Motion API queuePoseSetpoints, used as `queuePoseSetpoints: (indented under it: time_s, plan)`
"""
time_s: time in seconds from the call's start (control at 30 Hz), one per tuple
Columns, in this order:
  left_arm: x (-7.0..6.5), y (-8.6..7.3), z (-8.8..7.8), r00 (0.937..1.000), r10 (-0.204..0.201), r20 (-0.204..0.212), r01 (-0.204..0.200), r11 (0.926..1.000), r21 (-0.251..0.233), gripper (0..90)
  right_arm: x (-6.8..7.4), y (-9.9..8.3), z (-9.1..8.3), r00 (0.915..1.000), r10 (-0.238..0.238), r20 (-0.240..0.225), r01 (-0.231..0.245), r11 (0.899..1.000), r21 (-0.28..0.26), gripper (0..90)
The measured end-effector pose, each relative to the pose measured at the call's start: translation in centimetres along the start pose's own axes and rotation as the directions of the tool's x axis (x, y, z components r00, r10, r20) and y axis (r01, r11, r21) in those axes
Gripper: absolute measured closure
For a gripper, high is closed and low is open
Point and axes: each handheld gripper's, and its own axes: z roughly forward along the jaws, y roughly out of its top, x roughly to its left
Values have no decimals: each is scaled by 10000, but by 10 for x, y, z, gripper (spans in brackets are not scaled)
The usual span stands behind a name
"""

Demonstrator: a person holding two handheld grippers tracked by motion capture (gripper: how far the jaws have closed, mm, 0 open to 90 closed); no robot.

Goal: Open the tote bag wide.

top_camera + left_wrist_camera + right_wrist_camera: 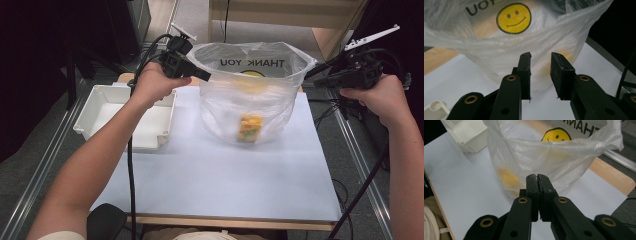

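Standing open-mouthed on the middle of the white table top [210,185], a clear plastic bag [250,95] printed with a yellow smiley face [513,18] is holding a yellow packet [250,128] at its bottom. The left gripper [540,72] is hovering just beside the bag's left rim, its jaws standing narrowly apart with a clear gap and nothing pressed between the pads. The right gripper [538,178] is hovering off the bag's right rim, its jaws lying closed together, pads meeting with nothing between them. A white tray [95,107] is sitting left of the bag, near the left hand [155,82].
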Motion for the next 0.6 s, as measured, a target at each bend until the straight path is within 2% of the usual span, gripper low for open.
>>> queuePoseSetpoints:
  time_s: [0.03,0.1,0.17,0.23,0.33,0.43,0.6]
  plan:
    - [3,8,0,10000,-5,79,5,10000,-14,707,0,3,0,10000,-37,-9,37,10000,30,896]
    - [5,11,-1,9999,-37,104,37,10000,-24,730,0,8,1,10000,-65,-31,65,10000,53,896]
    - [10,22,-2,9999,-105,116,105,9999,32,760,0,12,1,9999,-130,-46,130,9999,-25,900]
    - [11,25,-3,9999,-146,9,146,9999,45,791,0,16,2,9998,-143,-151,142,9999,-55,900]
    - [13,39,-3,9992,-116,-381,118,9999,41,821,0,24,2,9998,-202,-54,202,9998,-22,900]
    - [12,45,-2,9984,-106,-548,111,9999,80,852,1,34,0,9997,-229,-9,228,9996,-134,900]
    - [6,60,9,9965,-241,-796,250,9996,105,867,0,48,4,9997,-205,114,207,9997,-124,900]
